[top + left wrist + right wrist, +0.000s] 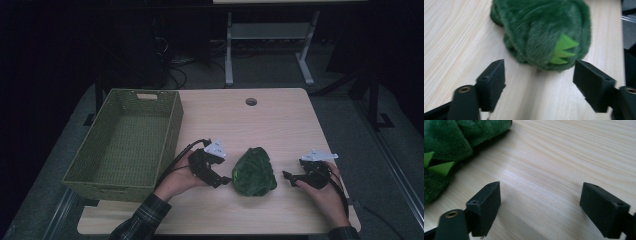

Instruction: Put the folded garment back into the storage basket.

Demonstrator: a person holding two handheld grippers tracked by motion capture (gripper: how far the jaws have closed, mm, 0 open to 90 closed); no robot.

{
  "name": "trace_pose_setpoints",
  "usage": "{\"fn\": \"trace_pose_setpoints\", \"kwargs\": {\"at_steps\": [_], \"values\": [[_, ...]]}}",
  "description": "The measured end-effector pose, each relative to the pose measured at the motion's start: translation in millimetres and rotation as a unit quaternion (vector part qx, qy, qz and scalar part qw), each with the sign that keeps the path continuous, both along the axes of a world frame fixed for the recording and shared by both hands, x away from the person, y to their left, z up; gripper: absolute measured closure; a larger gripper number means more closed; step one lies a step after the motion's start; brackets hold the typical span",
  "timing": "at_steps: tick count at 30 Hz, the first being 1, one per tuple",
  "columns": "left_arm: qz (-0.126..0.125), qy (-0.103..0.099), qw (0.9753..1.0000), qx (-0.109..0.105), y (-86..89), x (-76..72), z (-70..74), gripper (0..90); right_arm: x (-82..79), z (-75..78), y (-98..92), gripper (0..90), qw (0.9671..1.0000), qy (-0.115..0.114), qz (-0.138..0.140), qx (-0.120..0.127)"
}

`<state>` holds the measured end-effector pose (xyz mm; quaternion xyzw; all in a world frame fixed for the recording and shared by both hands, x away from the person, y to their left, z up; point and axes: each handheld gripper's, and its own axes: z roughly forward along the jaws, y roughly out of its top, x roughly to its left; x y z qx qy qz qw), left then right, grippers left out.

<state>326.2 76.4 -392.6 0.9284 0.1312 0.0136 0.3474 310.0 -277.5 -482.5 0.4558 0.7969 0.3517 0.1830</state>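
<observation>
Green plush (254,172) on the counter (280,120); left gripper (226,181) at its 9 o'clock, right gripper (286,176) at 3 o'clock, both spread wide, holding nothing.

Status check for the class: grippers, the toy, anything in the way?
Left gripper open, nearly at the green plush toy. Right gripper open, short of it. Toy on table, ungripped. Basket left, nothing between.
</observation>
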Motion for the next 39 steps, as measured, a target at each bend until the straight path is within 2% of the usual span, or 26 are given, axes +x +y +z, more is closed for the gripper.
{"fn": "trace_pose_setpoints", "kwargs": {"at_steps": [3, 9, 16, 20, 30, 34, 37, 39], "values": [[-0.015, 0.002, 0.9999, 0.004, -8.0, 0.6, 4.7, 18.1, 0.0, 0.1, 0.4, 14.7, 1.0, 0.003, 0.0, 0.001], [-0.04, -0.004, 0.9989, 0.023, -31.2, 4.5, 5.8, 15.5, 0.1, 0.0, 0.6, 14.5, 1.0, 0.002, -0.001, 0.0], [-0.06, -0.003, 0.9972, 0.045, -54.0, 8.8, -7.2, 15.0, 0.1, 0.0, 0.6, 14.5, 1.0, 0.003, 0.0, 0.001], [-0.07, -0.004, 0.9949, 0.072, -63.0, 9.8, -18.6, 15.0, 0.2, 0.0, 0.6, 14.2, 1.0, 0.002, 0.001, 0.0], [-0.074, -0.006, 0.9914, 0.108, -75.7, 11.0, -38.6, 14.8, 1.0, -0.3, 1.2, 14.0, 1.0, 0.0, 0.004, -0.001], [-0.07, -0.015, 0.9902, 0.12, -79.0, 9.6, -47.1, 15.0, 1.0, -0.3, 1.2, 14.0, 1.0, 0.0, 0.004, -0.001], [-0.065, -0.023, 0.988, 0.138, -82.0, 9.6, -54.5, 16.6, 1.2, -0.2, 1.6, 14.1, 1.0, 0.001, 0.005, -0.001], [-0.058, -0.013, 0.9894, 0.132, -82.0, 11.0, -58.2, 17.4, 1.3, -0.1, 2.0, 14.1, 1.0, 0.001, 0.006, -0.001]]}}
